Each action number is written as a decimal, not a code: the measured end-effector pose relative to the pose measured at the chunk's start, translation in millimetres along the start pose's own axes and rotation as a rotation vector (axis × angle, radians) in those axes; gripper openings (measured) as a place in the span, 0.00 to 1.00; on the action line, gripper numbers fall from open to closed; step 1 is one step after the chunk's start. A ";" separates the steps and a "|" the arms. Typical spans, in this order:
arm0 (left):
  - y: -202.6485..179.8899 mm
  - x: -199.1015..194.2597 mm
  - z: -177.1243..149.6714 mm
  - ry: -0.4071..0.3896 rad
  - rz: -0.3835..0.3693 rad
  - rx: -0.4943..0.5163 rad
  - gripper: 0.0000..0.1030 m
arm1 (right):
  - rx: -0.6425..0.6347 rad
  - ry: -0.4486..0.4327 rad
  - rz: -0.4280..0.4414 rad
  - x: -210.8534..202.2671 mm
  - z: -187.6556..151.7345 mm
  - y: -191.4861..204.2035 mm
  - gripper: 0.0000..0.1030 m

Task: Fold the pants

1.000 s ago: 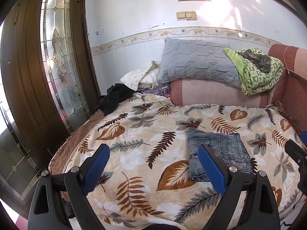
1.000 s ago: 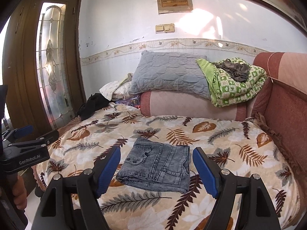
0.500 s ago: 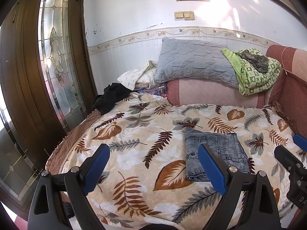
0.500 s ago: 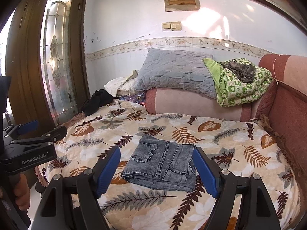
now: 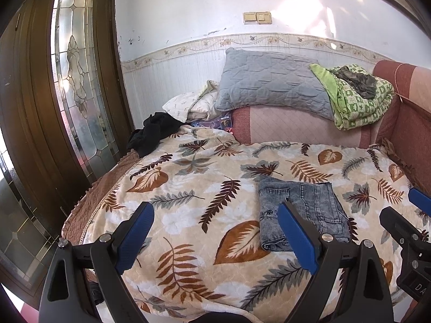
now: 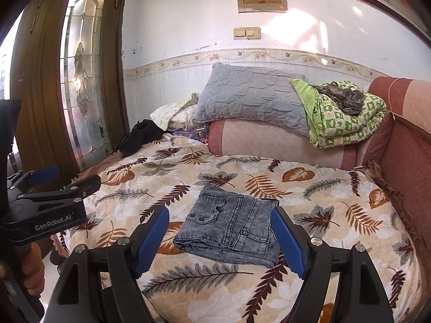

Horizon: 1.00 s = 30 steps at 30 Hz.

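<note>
A pair of grey-blue denim pants [image 6: 231, 226] lies folded into a small rectangle on the leaf-patterned bedspread [image 6: 309, 204]; it also shows in the left wrist view [image 5: 299, 210]. My right gripper [image 6: 221, 238] is open and empty, held back from the bed with the pants seen between its blue pads. My left gripper [image 5: 215, 234] is open and empty, to the left of the pants and above the bed's front edge. Each gripper shows at the edge of the other's view.
A grey pillow [image 6: 250, 102] and a green patterned blanket [image 6: 342, 115] rest on the red-pink sofa back [image 6: 269, 140]. A black garment [image 6: 140, 137] lies at the far left corner. A wooden door with glass panel [image 6: 83, 78] stands left.
Both grippers have drawn back from the bed and a little upward; the folded pants look smaller and farther away. The pants have not moved.
</note>
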<state>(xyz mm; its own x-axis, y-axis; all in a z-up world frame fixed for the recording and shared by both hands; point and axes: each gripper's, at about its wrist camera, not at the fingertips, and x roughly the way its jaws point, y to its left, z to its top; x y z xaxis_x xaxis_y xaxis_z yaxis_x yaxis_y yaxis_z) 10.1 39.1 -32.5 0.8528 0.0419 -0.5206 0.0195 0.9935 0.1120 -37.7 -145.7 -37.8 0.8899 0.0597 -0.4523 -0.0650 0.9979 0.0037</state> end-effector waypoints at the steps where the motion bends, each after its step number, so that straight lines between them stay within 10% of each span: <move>1: -0.1 -0.1 0.4 0.000 0.000 0.000 0.90 | 0.000 0.001 0.000 0.1 -0.1 -0.2 0.78; 30: -13.2 14.8 -4.3 0.074 -0.023 0.029 0.90 | 0.013 0.002 -0.008 -1.6 -0.2 -3.8 0.78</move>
<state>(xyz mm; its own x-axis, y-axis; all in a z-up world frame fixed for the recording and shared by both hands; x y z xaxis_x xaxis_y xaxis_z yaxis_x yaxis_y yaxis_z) 20.3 27.0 -45.3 0.8110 0.0275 -0.5844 0.0549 0.9909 0.1228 -39.0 -149.5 -37.3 0.8895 0.0514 -0.4540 -0.0517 0.9986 0.0118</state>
